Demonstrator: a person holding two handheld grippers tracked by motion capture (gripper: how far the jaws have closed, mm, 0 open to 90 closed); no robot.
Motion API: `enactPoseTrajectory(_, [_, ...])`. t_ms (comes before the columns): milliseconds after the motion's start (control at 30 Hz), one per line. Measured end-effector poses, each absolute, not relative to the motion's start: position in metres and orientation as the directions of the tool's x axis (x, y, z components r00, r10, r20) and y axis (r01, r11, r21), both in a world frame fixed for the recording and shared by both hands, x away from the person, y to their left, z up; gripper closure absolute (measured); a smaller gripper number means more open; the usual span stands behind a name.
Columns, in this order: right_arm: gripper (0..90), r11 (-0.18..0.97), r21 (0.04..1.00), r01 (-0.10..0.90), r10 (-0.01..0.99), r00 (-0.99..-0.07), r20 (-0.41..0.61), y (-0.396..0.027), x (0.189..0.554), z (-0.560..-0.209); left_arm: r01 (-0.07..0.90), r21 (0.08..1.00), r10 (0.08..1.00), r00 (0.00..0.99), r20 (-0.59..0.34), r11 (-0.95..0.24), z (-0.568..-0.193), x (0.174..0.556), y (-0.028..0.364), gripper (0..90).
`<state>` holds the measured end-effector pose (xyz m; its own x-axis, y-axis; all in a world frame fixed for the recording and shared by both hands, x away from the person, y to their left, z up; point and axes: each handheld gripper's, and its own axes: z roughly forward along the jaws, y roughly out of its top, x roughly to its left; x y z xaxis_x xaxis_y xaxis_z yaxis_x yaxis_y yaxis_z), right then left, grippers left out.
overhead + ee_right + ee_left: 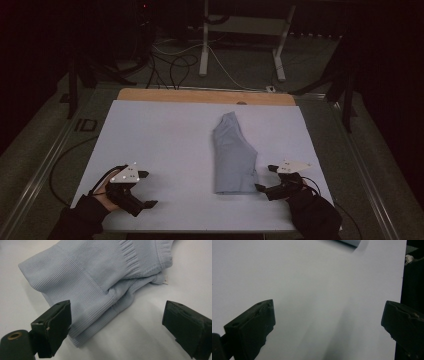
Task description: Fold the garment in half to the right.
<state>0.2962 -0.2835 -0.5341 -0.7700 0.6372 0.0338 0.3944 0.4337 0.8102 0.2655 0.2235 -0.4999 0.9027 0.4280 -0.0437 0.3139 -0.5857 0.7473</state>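
Grippers first, since they sit nearest the person: the left gripper (145, 189) rests at the near left of the white board (160, 130), jaws spread wide and holding nothing, and its own view looks across bare board between them. The right gripper (264, 178) lies at the near right, jaws likewise spread and empty, its tips just beside the near right corner of the garment (232, 155).

In the right gripper view the ribbed hem of the pale blue knit lies ahead of the jaws, the left jaw's tip at or over that edge, while the right one stands over bare board. A small white tag pokes out at the garment's far side.

Farther on, the garment lies folded into a narrow strip running away from the person, a little right of the board's middle, its far end tapering to a point.

My reading is that folding is under way and the right gripper is lining up a grasp on the near hem. The next move would call for sliding one jaw under all the layers, closing firmly, and likely bringing the left gripper across to the opposite corner so the hem lifts evenly.
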Motion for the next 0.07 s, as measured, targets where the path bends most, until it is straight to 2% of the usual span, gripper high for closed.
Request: enactPoseTrajectory(67, [8.7,0.434,0.81,0.395,0.637,-0.77,0.034,-0.2839,0.2962,-0.534,0.31,0.748,0.424,0.904,-0.042,-0.587,-0.4995,0.2652,0.2233,0.3])
